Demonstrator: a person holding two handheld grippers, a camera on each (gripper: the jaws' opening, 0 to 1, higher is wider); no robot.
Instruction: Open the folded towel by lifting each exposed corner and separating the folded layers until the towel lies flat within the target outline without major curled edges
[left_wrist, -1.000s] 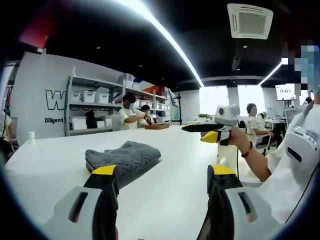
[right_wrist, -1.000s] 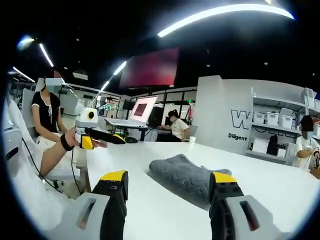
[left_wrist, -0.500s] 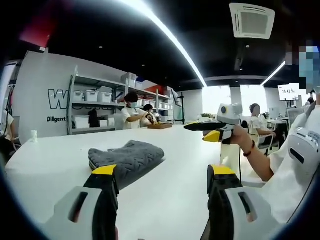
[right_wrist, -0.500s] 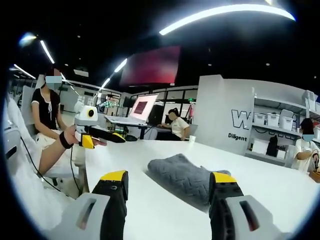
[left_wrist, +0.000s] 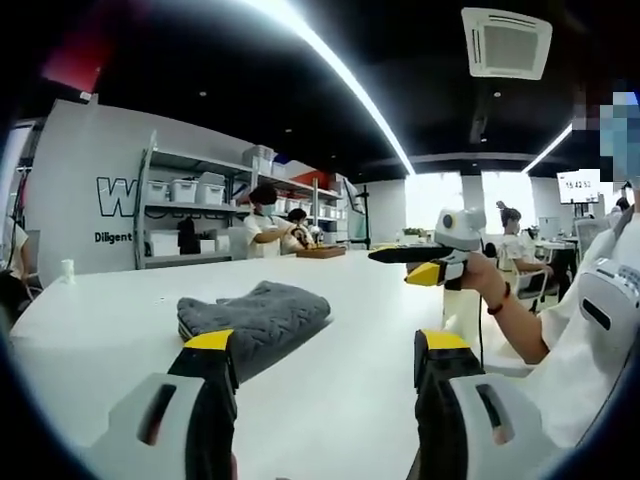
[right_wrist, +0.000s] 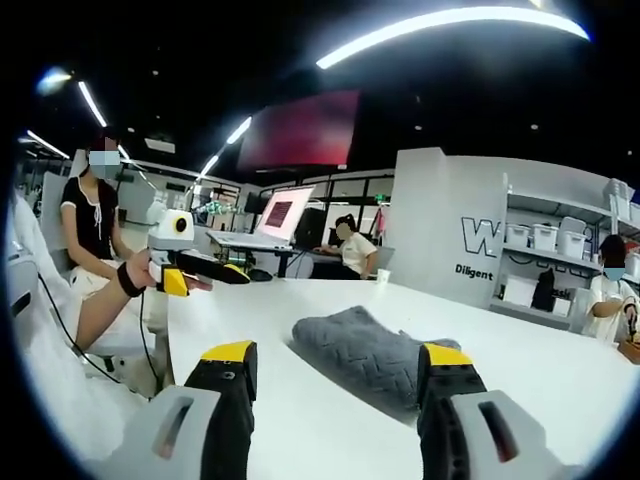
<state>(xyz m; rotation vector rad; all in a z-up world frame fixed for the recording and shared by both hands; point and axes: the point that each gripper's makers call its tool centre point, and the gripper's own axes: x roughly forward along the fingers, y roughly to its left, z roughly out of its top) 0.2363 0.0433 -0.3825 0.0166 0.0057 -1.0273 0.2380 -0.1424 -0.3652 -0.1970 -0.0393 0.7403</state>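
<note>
In the left gripper view, the left gripper (left_wrist: 320, 350) is seen rising from the bottom of the frame with its two yellow-tipped jaws spread wide apart and nothing held between them. A folded grey towel (left_wrist: 255, 318) with a quilted texture lies on the white table (left_wrist: 350, 300) at centre left of the frame, just beyond the left jaw's tip, which overlaps its near edge in the picture; whether it touches cannot be told. At centre right of the same frame the right gripper (left_wrist: 415, 262) is held above the table by a hand (left_wrist: 475, 275) wearing a dark wristband; its dark jaws point toward the left of the frame, and how they stand cannot be told from this side. Shelving with white storage boxes (left_wrist: 185, 192) stands against the wall at the left, and people (left_wrist: 262, 222) are seen working behind the table.

In the right gripper view, the right gripper (right_wrist: 338, 360) occupies the bottom of the frame, its jaws likewise spread wide and empty. The folded towel (right_wrist: 365, 352) is seen in the lower centre on the table (right_wrist: 280, 320), between the two jaws in the picture and partly hidden behind the right one. The left gripper (right_wrist: 205, 272) is held in the left of the frame above the table's edge. A laptop (right_wrist: 265, 225) sits on a desk farther back.
</note>
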